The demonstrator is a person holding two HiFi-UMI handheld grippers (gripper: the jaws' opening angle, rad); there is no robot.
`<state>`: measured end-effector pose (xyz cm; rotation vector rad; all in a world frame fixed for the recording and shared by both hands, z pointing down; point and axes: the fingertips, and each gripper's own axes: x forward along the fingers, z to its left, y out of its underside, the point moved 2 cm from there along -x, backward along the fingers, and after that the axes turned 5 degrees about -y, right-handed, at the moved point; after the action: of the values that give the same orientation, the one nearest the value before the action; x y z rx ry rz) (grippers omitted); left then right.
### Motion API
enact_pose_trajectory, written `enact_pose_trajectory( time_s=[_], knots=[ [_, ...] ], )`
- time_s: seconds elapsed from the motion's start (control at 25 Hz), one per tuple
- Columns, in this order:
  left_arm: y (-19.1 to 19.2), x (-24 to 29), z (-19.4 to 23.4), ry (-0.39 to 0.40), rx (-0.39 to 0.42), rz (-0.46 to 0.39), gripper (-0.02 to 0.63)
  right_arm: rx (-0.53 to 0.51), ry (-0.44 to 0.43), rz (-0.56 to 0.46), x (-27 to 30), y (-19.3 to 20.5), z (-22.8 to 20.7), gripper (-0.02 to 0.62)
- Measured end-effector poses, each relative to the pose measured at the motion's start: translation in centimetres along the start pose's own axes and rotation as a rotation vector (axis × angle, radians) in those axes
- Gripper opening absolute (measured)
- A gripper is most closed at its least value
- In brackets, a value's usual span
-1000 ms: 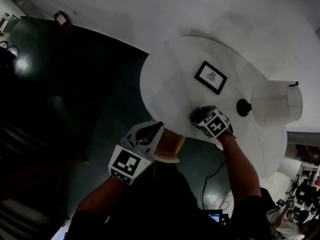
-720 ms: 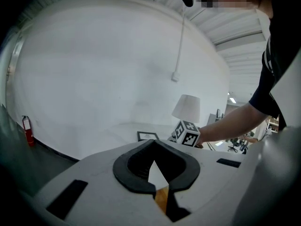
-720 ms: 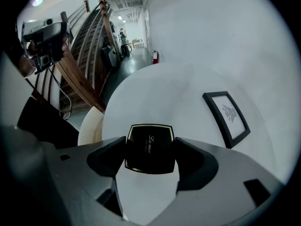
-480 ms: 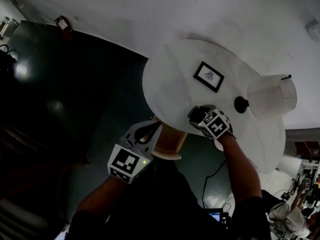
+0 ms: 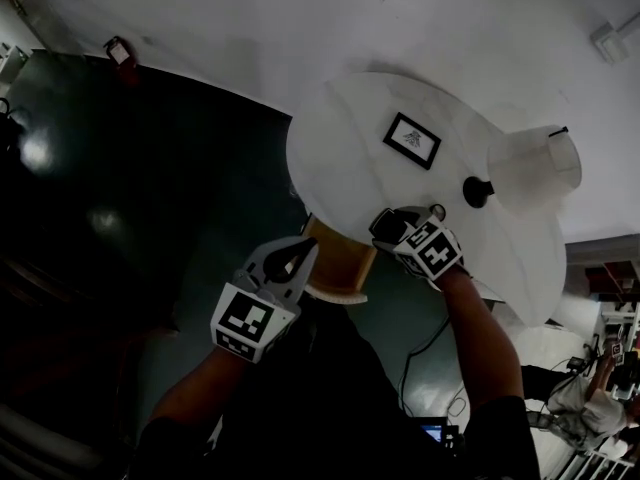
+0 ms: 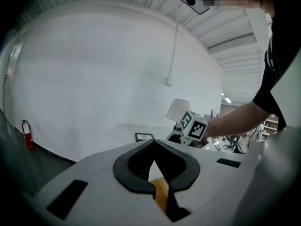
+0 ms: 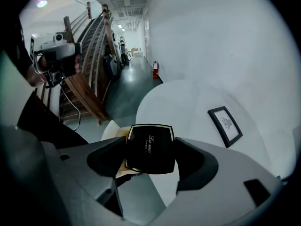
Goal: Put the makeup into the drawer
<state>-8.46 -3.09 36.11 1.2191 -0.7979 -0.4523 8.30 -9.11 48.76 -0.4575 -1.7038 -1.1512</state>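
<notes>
A black square makeup compact [image 7: 149,147] with gold lettering is pinched flat between the jaws of my right gripper [image 7: 150,160]. In the head view the right gripper [image 5: 386,227] hovers over the near edge of the round white table [image 5: 340,158]. The tan wooden drawer [image 5: 338,271] stands pulled out under that edge, just left of it. My left gripper [image 5: 302,252] is at the drawer's front left corner. Its jaws are shut [image 6: 153,147], and a strip of the drawer's wood [image 6: 161,194] shows through the slit between them. I cannot tell whether they pinch it.
On the table stand a black picture frame [image 5: 410,140] and a lamp with a white shade [image 5: 532,168] on a black base [image 5: 475,190]. A dark floor lies to the left, with a red fire extinguisher [image 5: 118,50] by the white wall.
The right gripper with the compact has drawn back a little toward the table's near edge, above the drawer. The left gripper has stayed at the drawer. The head view has shifted slightly.
</notes>
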Motion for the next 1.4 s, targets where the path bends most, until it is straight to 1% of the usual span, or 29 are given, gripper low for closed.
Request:
enact_pose_trajectory(
  time_s=[0.28,0.44,0.6,0.72,0.96,1.16,1.28,1.4],
  knots=[
    [0.0,-1.4,-1.2,0.001,0.003,-0.005,0.011,-0.03,-0.015,-0.006,-2.1,-0.5,3.4,0.298],
    [0.1,-1.7,-2.5,-0.004,0.013,-0.002,0.011,-0.051,-0.045,-0.017,-3.0,-0.6,5.3,0.298],
    [0.3,-1.7,-3.9,-0.019,0.02,0.002,0.011,-0.075,-0.075,-0.015,-3.5,0.4,6.8,0.298],
    [0.4,-1.6,-5.2,-0.04,0.021,0.009,0.011,-0.108,-0.099,0.01,-3.7,1.7,7.7,0.298],
    [1.3,-1.5,-6.7,-0.107,-0.002,0.008,0.011,-0.143,-0.158,0.015,-3.4,3.2,9.1,0.298],
    [0.9,-0.9,-7.2,-0.157,0.004,-0.001,0.011,-0.2,-0.2,0.044,-2.6,3.9,9.7,0.298],
    [1.2,-1.2,-6.7,-0.172,-0.002,-0.004,0.011,-0.216,-0.21,0.06,-1.3,3.8,10.3,0.298],
    [1.6,-1.3,-6.1,-0.168,-0.007,0.0,0.011,-0.247,-0.211,0.084,0.5,3.5,10.8,0.298]
  ],
)
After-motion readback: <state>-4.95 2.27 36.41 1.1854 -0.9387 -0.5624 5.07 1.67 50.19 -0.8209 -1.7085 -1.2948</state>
